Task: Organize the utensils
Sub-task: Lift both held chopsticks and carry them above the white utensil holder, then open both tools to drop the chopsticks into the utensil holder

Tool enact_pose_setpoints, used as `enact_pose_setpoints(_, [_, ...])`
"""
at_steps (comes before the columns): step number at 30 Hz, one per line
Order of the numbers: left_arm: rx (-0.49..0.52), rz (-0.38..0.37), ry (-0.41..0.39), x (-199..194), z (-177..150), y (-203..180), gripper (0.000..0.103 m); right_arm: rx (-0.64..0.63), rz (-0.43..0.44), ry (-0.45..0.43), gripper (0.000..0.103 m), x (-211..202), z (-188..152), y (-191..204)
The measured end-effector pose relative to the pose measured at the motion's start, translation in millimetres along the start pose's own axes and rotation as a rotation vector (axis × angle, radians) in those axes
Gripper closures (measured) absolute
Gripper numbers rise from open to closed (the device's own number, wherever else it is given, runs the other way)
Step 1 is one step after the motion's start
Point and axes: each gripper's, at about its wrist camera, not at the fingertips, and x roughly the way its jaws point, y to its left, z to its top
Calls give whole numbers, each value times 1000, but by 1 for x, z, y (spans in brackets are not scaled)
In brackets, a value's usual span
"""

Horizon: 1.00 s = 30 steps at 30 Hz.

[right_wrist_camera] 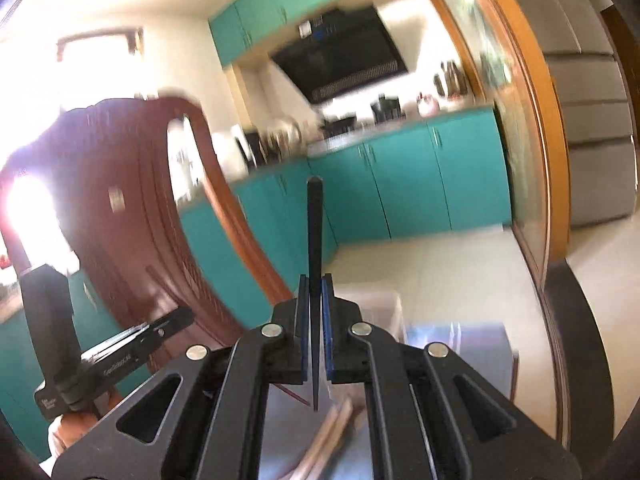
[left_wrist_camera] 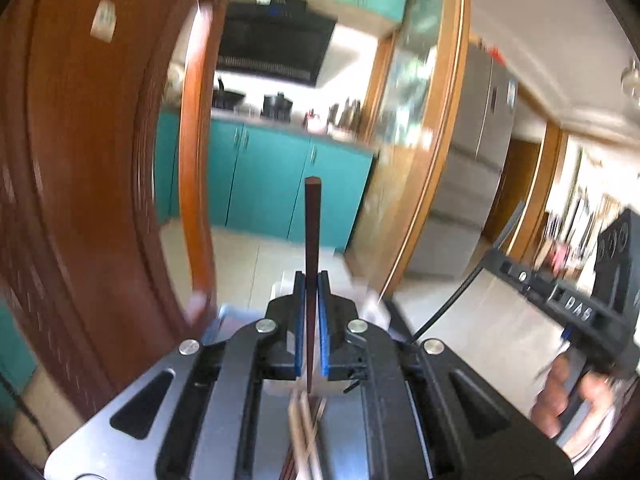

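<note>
Brown chopstick [left_wrist_camera: 311, 240]: reddish-brown wood, square blunt end up, tapering to a fine tip below. It stands upright, nipped between the blue pads of my left claw [left_wrist_camera: 311, 280].

Black chopstick [right_wrist_camera: 315, 236]: matte black, square top, sharp point hanging down. Also upright, in my right claw [right_wrist_camera: 315, 282].

Left claw: jaws drawn in all the way onto the brown chopstick, pads pressing both its sides. Nothing else touched.

Right claw: same, clamped tight on the black chopstick, only the stick's width between the pads.

Loose pale sticks [left_wrist_camera: 306, 432] lie below the left claw, blurred; in the right view a similar pale bunch [right_wrist_camera: 332, 428] lies below the black tip, beside one thin red stick [right_wrist_camera: 294, 396]. Cannot tell their exact count.

Surface: a shiny metal tray [right_wrist_camera: 476, 344] under the claws. A whitish bin [right_wrist_camera: 372, 300] sits just past the claw tips.

Room, taken from the teal cabinets [left_wrist_camera: 272, 184]: grey counter on top of them with dark pots and bottles, black hood [left_wrist_camera: 272, 44] above, pale tiled floor in front, brown wooden door [left_wrist_camera: 80, 160] to the left, steel fridge [left_wrist_camera: 476, 136] to the right beyond an orange frame. My right hand [left_wrist_camera: 560, 392] shows at the left view's lower right edge.
</note>
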Motion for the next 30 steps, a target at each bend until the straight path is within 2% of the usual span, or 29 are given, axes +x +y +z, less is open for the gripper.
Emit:
enact_pose_setpoints(2, [-59,-16,-88,-2,24,5,96,2,-51,-87,96,7,15,-1])
enact_pose_setpoints(4, [-93,2,-142,1,37,9,96,11,-85,-137,96,18,21,-7])
enact_pose_setpoints(6, [-115,29,-170,11,41,15,96,15,-121,-128,96,35,17,-15])
enact_pose_setpoints(12, [-159,94,-97,64,30,35,96,13,-174,0,96,83,-15,-28])
enact_pose_setpoints(16, [-133,129,-64,87,18,32,96,-19,-189,48,96,91,-32,-24])
enact_pose_setpoints(21, [-110,118,5,98,-1,26,96,-36,-210,92,96,93,-43,-25])
enact_pose_setpoints(23, [-92,117,4,99,-6,23,96,-35,-215,97,95,89,-43,-25])
enact_pose_setpoints(25, [-73,122,1,98,-10,20,90,-42,-224,96,88,82,-45,-24])
enact_pose_setpoints(27, [-61,119,-7,95,-13,16,80,-48,-233,89,68,76,-44,-23])
enact_pose_setpoints(30, [-49,123,-39,78,-23,15,71,-70,-249,51,63,53,-43,-16])
